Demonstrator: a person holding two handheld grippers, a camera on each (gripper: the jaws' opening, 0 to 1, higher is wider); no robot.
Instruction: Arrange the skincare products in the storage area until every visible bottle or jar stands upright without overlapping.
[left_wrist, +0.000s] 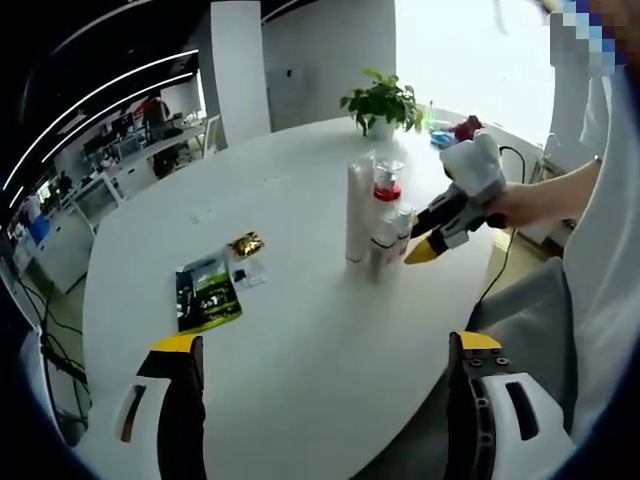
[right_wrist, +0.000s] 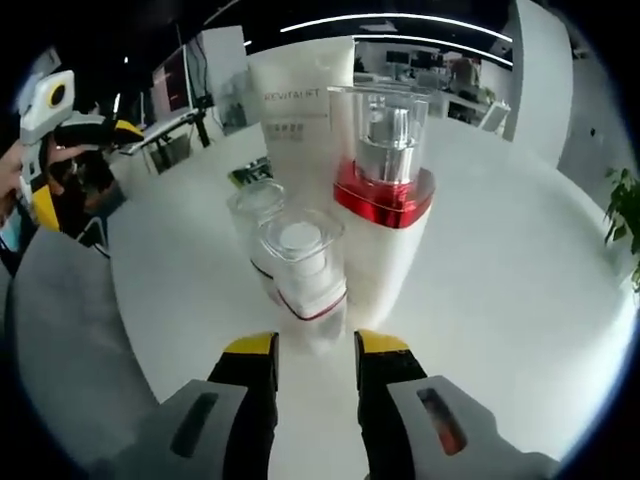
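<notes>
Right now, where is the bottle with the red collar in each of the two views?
Left gripper view: the red-collared bottle stands upper middle, at the far side of the bottle cluster, just left of the right claw.
Right gripper view: it stands upper middle, large, behind the small clear-capped bottle.
Shared landmark: the tall white tube next to it.
</notes>
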